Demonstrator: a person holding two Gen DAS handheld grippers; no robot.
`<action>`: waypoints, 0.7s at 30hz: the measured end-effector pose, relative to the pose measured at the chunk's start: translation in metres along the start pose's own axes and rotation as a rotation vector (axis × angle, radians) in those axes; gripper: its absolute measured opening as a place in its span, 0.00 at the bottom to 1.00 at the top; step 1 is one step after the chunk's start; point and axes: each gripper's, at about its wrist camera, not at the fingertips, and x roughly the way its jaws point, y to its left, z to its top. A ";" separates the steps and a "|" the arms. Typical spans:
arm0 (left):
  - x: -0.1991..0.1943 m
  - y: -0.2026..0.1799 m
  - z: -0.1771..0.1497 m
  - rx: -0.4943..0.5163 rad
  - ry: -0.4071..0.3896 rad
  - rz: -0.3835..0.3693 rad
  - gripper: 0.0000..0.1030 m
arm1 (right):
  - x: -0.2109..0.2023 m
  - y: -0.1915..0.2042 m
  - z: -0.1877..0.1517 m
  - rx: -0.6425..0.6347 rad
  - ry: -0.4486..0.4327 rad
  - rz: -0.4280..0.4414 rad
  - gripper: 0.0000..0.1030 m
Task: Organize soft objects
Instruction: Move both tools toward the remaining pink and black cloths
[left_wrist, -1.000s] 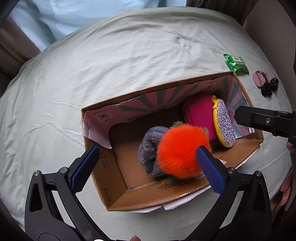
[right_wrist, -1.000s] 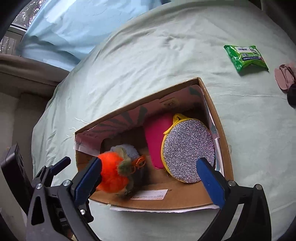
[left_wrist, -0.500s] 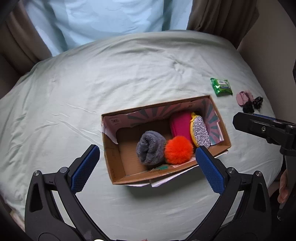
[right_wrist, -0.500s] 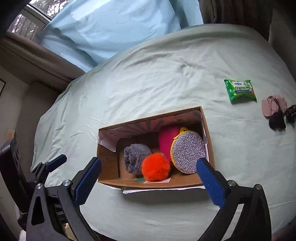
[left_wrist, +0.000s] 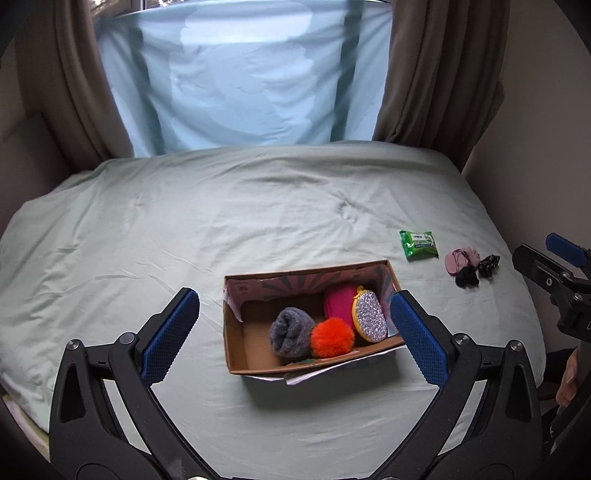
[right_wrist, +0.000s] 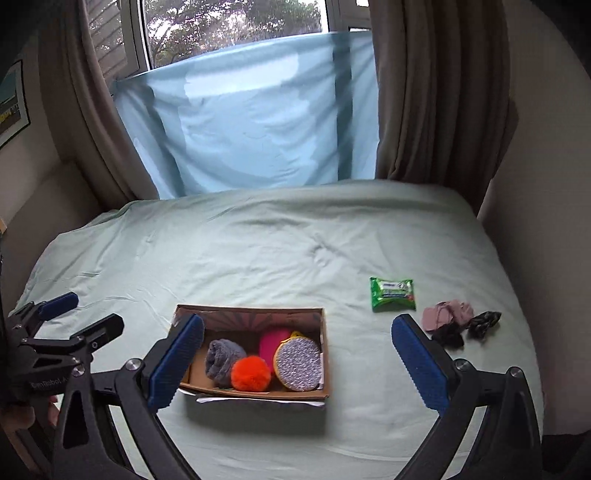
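Matt brown cardboard box (left_wrist: 233, 343), fluffy orange pompom (left_wrist: 331, 336), glittery pouch (left_wrist: 369, 319), wrinkled cloth sheet (left_wrist: 221, 221), probably glossy plastic green packet (left_wrist: 418, 244).

Illumination is soft, diffuse daylight entering through the window (right_wrist: 229, 33) at the rear, filtered by a pale blue sheet (right_wrist: 251, 118) hung across it. Overall level is moderate to dim; room corners and curtains (left_wrist: 436, 74) fall dark. The bed (left_wrist: 258, 206) is evenly lit, with no glare. The cardboard box (right_wrist: 258, 394) casts a soft shadow toward the camera. Both views show strong fisheye curvature and black vignetting at the corners. Focus is acceptable centrally; slight softness appears toward the edges. The silver glitter pouch (left_wrist: 369, 320) shows minor sparkle only.
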 end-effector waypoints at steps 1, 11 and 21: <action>-0.003 -0.001 0.000 -0.002 -0.008 -0.003 1.00 | -0.005 -0.003 -0.001 -0.005 -0.013 -0.019 0.99; -0.024 -0.049 0.009 0.044 -0.084 -0.019 1.00 | -0.049 -0.052 -0.018 0.056 -0.097 -0.109 0.99; -0.001 -0.164 0.007 0.056 -0.089 -0.057 1.00 | -0.065 -0.160 -0.028 0.101 -0.122 -0.152 0.99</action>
